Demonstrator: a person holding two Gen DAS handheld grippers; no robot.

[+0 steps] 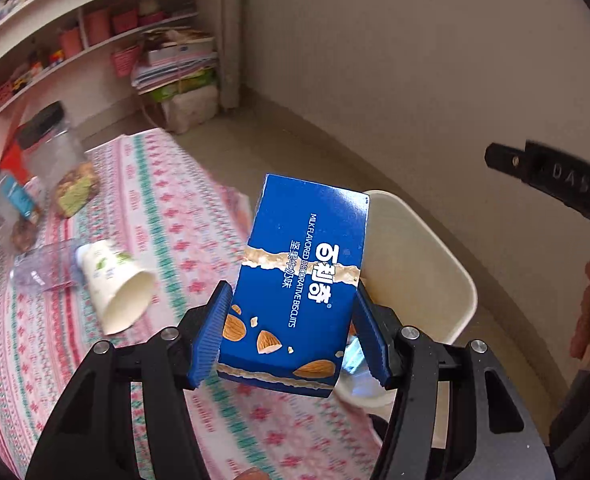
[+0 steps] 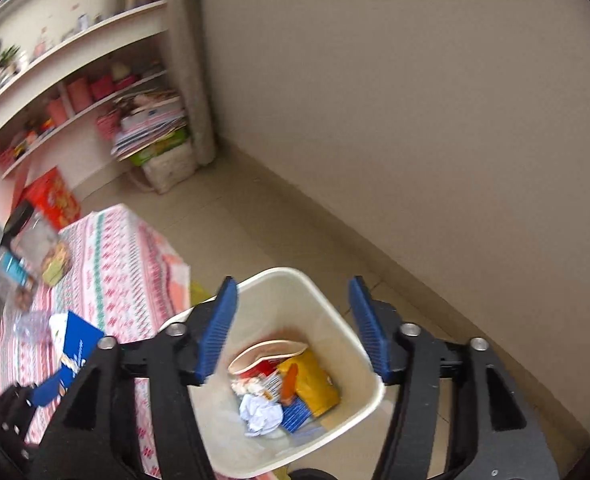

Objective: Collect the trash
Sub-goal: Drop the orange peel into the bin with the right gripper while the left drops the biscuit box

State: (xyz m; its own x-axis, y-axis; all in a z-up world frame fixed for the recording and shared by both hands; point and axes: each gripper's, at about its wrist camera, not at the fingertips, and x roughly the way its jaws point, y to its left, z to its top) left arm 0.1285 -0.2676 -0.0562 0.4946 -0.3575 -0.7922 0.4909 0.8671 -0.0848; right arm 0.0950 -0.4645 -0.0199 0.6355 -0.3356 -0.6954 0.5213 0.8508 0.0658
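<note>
My left gripper point(image 1: 291, 320) is shut on a blue biscuit box point(image 1: 299, 280) and holds it in the air over the table's edge, next to the cream trash bin point(image 1: 415, 264). The box also shows at the left of the right wrist view point(image 2: 75, 352). My right gripper point(image 2: 293, 328) is open and empty, above the bin point(image 2: 359, 412), which holds crumpled paper, a yellow bag and other wrappers. A tipped white paper cup point(image 1: 115, 284) and a clear plastic wrapper point(image 1: 43, 268) lie on the table.
The table has a pink and green patterned cloth point(image 1: 167, 208). Clear jars with black lids point(image 1: 55, 148) stand at its far left. White shelves point(image 1: 95, 44) with pink boxes and stacked papers line the back wall. Bare tiled floor point(image 2: 255, 200) runs along the beige wall.
</note>
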